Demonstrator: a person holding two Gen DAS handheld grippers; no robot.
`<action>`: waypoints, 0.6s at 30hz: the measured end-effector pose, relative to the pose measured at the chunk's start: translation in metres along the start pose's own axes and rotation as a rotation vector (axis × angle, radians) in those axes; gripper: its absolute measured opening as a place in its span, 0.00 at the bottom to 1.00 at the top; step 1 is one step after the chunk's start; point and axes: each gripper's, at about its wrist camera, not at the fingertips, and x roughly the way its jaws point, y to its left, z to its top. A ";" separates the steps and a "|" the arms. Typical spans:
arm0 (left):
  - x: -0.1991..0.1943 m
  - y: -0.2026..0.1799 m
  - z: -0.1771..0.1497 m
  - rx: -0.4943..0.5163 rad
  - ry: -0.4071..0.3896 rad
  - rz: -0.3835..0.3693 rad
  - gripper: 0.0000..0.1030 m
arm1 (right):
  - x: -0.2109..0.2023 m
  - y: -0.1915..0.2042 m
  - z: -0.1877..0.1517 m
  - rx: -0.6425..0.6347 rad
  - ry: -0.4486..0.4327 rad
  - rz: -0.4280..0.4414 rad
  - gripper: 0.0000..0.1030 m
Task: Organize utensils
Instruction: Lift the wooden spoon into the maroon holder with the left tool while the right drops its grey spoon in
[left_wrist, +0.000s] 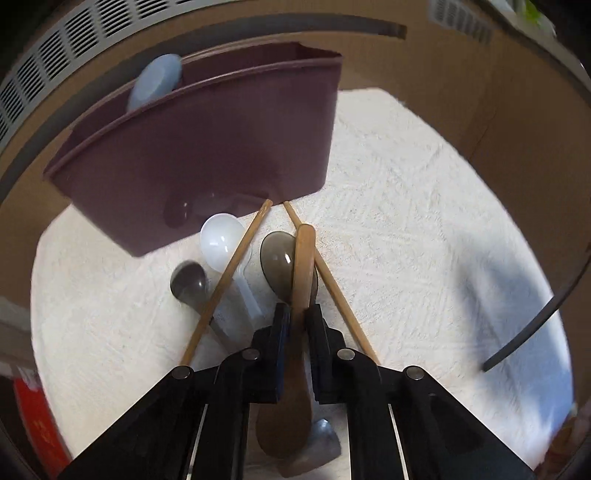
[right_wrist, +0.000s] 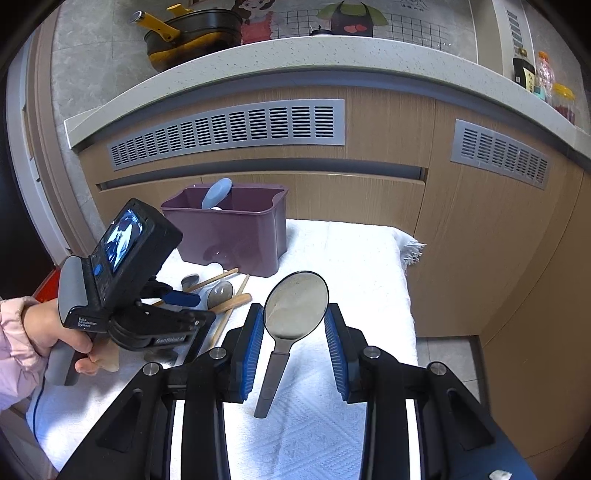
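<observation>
with my left gripper (left_wrist: 297, 314) clenched on the wooden spoon (left_wrist: 303, 266), handle pointing toward the purple bin (left_wrist: 207, 155), the spoon's long axis runs straight ahead out of the jaws. bin lies just beyond the handle tip, nearer this hand than the other. right gripper (right_wrist: 295, 332) released, jaws straddling the grey ladle (right_wrist: 295, 299) without touching; ladle's handle points back away from the bin.

Wooden spoon (left_wrist: 303, 258) bowl — hidden (behind fingers (left_wrist: 320, 332)).
</observation>
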 end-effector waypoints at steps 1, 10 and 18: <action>-0.005 0.003 -0.006 -0.029 -0.026 -0.003 0.10 | 0.000 0.000 0.000 0.005 0.000 0.004 0.30; -0.075 0.027 -0.053 -0.209 -0.299 0.033 0.10 | -0.010 0.022 0.002 -0.036 -0.021 0.013 0.30; -0.143 0.020 -0.068 -0.201 -0.519 0.075 0.10 | -0.024 0.047 0.006 -0.084 -0.043 0.021 0.30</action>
